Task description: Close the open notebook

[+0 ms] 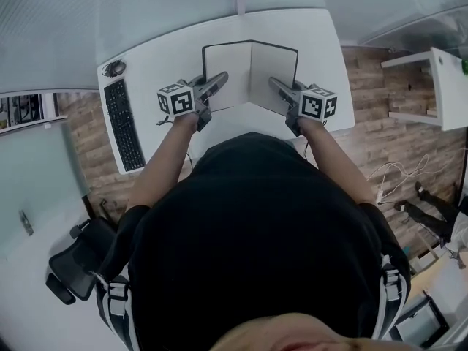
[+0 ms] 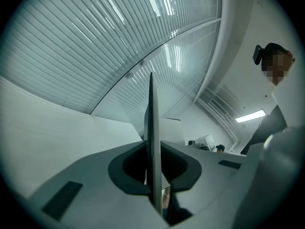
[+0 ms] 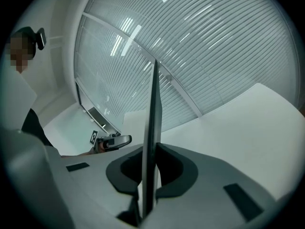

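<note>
White desk (image 1: 161,57) fills the top of the head view, where a person in a dark top holds the open notebook (image 1: 252,72) over its middle, one hand-held tool at each side. The dark-edged book is spread in a shallow V with pale pages facing the camera and the fold at the centre; whether its spine rests on the desk cannot be told. The left gripper (image 1: 221,77) grips the near edge of the left half and the right gripper (image 1: 273,81) that of the right half, so the book sits directly ahead of both tools and between them. Each gripper's own view confirms the hold: the left cover (image 2: 151,128) stands as a thin dark blade, seen edge-on, with the jaws pressed onto it from both sides, and the right cover (image 3: 153,128) shows the same way in the right tool's clamp. The closing step appears to be under way, with both halves secured but not yet brought together. The next move likely calls for swinging the two covers towards each other about the fold until the pages meet, then setting the shut book flat and letting go. A black keyboard (image 1: 122,126) and a mouse (image 1: 114,68) lie well apart at the desk's left end.
</note>
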Tool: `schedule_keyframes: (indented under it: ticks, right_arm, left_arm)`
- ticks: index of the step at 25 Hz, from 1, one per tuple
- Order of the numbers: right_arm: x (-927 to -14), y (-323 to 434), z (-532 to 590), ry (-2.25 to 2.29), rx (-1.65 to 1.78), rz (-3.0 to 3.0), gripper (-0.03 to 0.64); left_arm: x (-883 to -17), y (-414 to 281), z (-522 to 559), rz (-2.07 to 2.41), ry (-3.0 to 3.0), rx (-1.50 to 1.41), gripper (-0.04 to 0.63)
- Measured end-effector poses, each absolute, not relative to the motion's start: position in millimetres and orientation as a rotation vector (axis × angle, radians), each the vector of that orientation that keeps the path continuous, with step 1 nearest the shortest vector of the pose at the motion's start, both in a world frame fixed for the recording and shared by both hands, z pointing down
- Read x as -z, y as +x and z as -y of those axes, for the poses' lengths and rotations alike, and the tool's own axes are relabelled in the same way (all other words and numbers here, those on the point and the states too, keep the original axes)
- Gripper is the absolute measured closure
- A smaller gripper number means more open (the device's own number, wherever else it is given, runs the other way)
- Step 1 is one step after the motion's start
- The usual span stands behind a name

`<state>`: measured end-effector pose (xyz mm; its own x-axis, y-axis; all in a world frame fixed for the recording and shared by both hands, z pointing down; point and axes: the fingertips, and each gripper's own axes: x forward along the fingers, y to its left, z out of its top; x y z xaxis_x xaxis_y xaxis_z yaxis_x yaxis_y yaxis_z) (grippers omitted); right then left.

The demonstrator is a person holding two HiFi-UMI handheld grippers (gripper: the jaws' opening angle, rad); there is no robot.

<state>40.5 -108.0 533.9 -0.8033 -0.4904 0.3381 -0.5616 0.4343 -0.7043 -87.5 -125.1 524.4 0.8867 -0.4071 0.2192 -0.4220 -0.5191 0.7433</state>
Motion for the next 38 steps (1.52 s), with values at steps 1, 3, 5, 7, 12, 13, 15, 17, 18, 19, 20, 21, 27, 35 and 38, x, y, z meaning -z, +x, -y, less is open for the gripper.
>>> schedule_keyframes:
  ticks: [1,3,5,7,12,13,15,17,18,19,20,21,27,35,38]
  right_arm:
    - [-539,40,108,0.95,-1.326,2.577,0.56]
    - [-552,40,106,0.951,-1.338,2.545,0.56]
    - [-564,41,104,0.955,-1.357,2.51,0.56]
    - [-575,39,102,0.953,-1.369,2.483,0.56]
    - [-591,37,103,0.939,-1.382,2.448,0.56]
    - [-594,39,104,0.936,-1.384,2.443,0.56]
    - [-599,40,108,0.926,-1.388,2.433,0.56]
    - [-603,36,106,0.916,-1.39,2.421,0.56]
    - [-607,35,105,0.913,-1.386,2.412,0.56]
    - [-612,36,106,0.911,-1.383,2.401,0.56]
    - [-617,36,109,0.908,-1.384,2.392,0.56]
    - [-621,37,112,0.904,-1.388,2.386,0.56]
    - [-647,46,132,0.876,-1.415,2.336,0.56]
    - [-684,46,138,0.84,-1.456,2.268,0.56]
    - [-694,45,139,0.857,-1.456,2.228,0.56]
  left_arm:
    - [-530,-88,124,0.596,2.166,-0.026,0.541]
    - [-542,-88,121,0.601,2.147,-0.036,0.541]
    - [-555,-87,118,0.605,2.121,-0.048,0.541]
    - [-564,-85,114,0.608,2.09,-0.058,0.541]
    - [-575,-87,109,0.619,2.06,-0.073,0.541]
    - [-577,-86,110,0.623,2.055,-0.073,0.541]
    - [-581,-85,113,0.632,2.046,-0.077,0.541]
    - [-586,-87,111,0.637,2.035,-0.081,0.541]
    - [-589,-88,110,0.64,2.028,-0.084,0.541]
    - [-592,-89,110,0.643,2.021,-0.086,0.541]
    - [-597,-89,112,0.646,2.015,-0.089,0.541]
    - [-602,-88,115,0.648,2.008,-0.09,0.541]
    - [-630,-78,133,0.657,1.94,-0.106,0.541]
    - [-668,-81,140,0.651,1.883,-0.134,0.541]
    - [-678,-82,143,0.662,1.862,-0.152,0.541]
